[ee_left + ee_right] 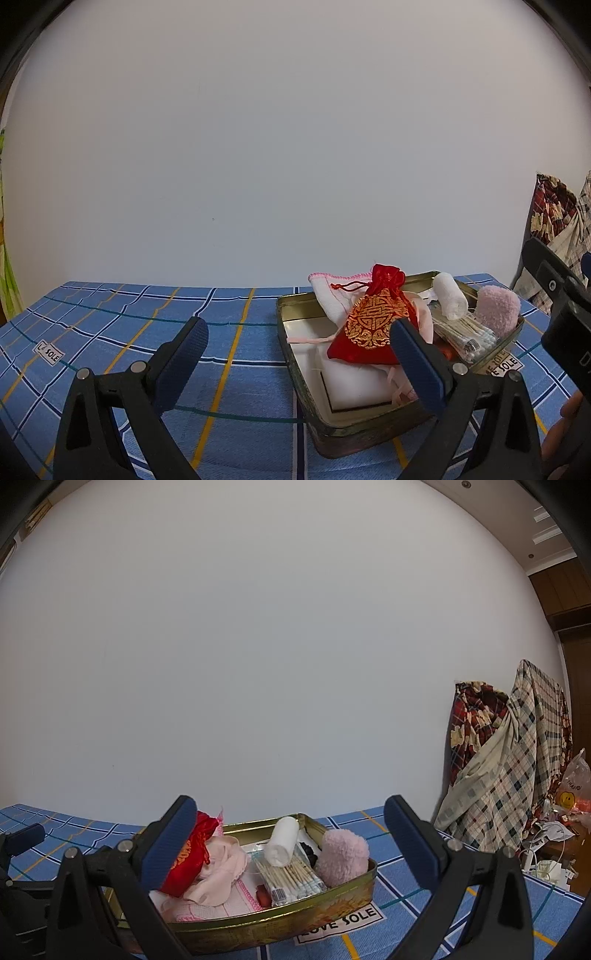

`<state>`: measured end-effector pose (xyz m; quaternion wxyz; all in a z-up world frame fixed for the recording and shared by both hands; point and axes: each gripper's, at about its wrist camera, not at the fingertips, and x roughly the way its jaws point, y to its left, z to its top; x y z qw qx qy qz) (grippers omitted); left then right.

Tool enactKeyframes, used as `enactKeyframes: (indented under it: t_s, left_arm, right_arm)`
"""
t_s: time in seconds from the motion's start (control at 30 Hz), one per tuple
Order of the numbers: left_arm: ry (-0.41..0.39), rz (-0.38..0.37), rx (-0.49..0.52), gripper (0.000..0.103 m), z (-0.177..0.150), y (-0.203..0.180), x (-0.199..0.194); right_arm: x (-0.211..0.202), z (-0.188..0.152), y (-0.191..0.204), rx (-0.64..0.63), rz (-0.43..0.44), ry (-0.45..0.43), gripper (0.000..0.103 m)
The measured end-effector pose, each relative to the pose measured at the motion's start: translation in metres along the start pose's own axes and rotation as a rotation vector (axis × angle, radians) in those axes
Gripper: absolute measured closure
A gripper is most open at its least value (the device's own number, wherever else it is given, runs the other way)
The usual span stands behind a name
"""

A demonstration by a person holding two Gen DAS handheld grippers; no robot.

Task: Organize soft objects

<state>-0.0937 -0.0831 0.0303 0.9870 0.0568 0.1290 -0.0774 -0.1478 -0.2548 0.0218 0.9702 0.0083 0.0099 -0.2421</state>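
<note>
A gold metal tin (295, 363) (334, 899) sits on the blue checked tablecloth. In it lie a red and gold drawstring pouch (373, 325) (188, 864), a white cloth with pink trim (332, 295), a pink fluffy ball (496, 310) (341, 854), a white gauze roll (448, 295) (282, 840), a pack of cotton swabs (463, 338) (291, 880) and a pale pink fabric (221, 871). My left gripper (299, 363) is open and empty, just left of the tin's near side. My right gripper (290, 840) is open and empty, above the tin.
The tablecloth (110, 332) spreads to the left of the tin. Patterned cloths (509, 764) hang at the right, with clutter and a plastic bag (572, 786) beside them. A plain white wall stands behind the table.
</note>
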Motion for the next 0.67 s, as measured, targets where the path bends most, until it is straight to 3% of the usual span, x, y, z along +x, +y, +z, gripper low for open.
enactKeyframes:
  t_s: [0.67]
  left_arm:
    - [0.031,0.008,-0.009,0.002,-0.0027,0.003,0.0036]
  right_arm:
    - [0.0025,-0.0015,-0.0053,0.005,-0.001,0.015,0.0]
